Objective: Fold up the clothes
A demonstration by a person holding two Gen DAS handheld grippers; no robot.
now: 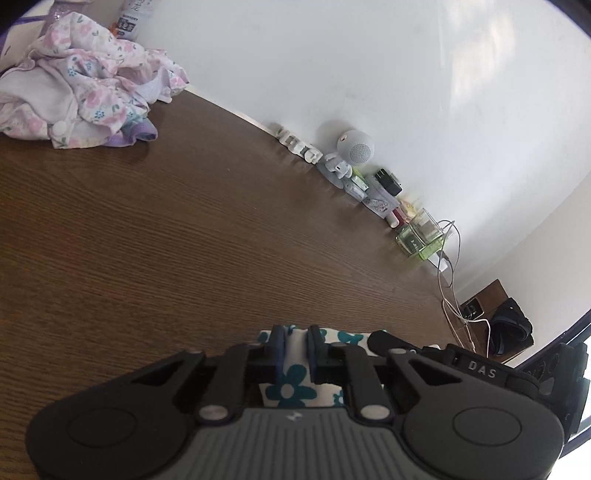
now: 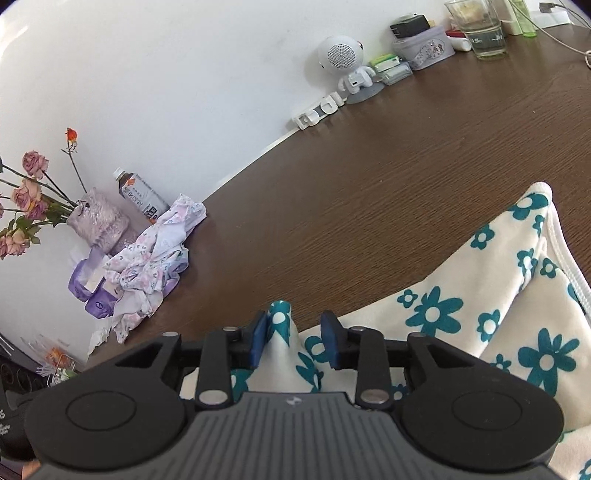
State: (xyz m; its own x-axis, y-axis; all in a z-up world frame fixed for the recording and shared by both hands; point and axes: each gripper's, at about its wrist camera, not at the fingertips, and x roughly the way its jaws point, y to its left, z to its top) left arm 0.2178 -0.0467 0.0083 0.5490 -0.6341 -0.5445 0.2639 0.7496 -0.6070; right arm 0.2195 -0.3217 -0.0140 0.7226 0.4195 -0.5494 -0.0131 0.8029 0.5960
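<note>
A cream cloth with teal flowers lies on the brown table, partly doubled over at the right. My right gripper stands open over its near edge; a raised peak of the fabric sits between the blue pads, against the left pad and clear of the other. In the left wrist view the same flowered cloth runs between the narrowly spaced fingers of my left gripper, which is shut on a fold of it. Most of the cloth is hidden under that gripper's body.
A crumpled pink floral garment lies at the table's far left, by a bottle and a vase of dried roses. Along the wall stand a white robot speaker, small boxes, a glass and cables.
</note>
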